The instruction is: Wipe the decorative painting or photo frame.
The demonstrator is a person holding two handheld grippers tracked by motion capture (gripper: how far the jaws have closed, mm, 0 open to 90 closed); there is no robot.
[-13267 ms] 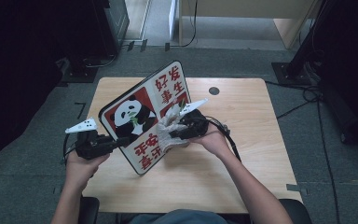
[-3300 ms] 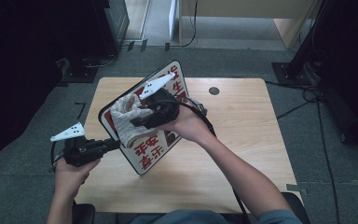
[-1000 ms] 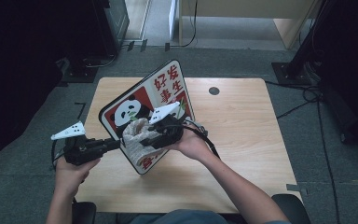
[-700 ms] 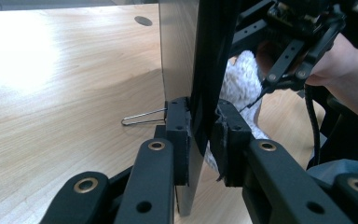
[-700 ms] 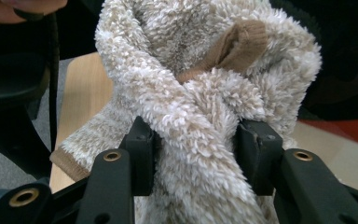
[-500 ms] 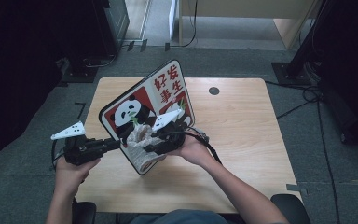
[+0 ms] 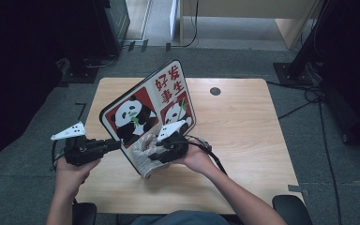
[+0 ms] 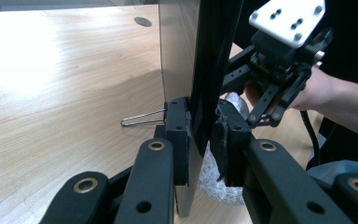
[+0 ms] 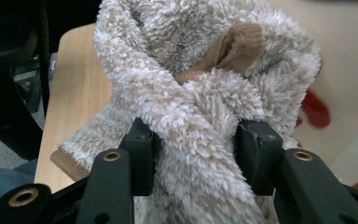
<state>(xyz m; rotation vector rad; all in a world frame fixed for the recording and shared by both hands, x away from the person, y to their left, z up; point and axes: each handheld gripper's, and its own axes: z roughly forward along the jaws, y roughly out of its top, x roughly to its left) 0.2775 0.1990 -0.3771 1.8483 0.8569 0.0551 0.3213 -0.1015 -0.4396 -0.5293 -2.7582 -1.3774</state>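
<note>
A: Entry. The left gripper [image 7: 108,146] is clamped on the lower left edge of the panda sign board [image 7: 145,110]. In the left gripper view its pads [image 8: 177,126] press both faces of the board [image 8: 182,56], jaws nearly closed on the thin panel.

B: Why hold it there?

A: My reading: it props the board up on its lower corner near the tabletop's front left, printed face tilted toward the person, so the face can be wiped. An edge grip leaves the picture side free.

B: And the right gripper [image 7: 155,152]?

A: Closed tight on a fluffy cream sock [image 9: 191,93] with a tan toe patch; the pile bulges out between the jaws. In the high view the sock [image 7: 143,157] is bunched against the board's lower front corner, seemingly touching it. It serves as the cloth, I judge.

B: Surface?

A: Light wood-grain tabletop [image 7: 243,140], with a round cable hole [image 7: 215,91] near the far right corner. A wire clip [image 8: 142,119] lies on the wood behind the board, in the left gripper view.

B: Room?

A: Grey carpet [image 7: 318,154], dim. Cables [image 7: 304,101] trail off the table's right side, and dark equipment stands [image 7: 89,70] sit beyond the far left corner.
</note>
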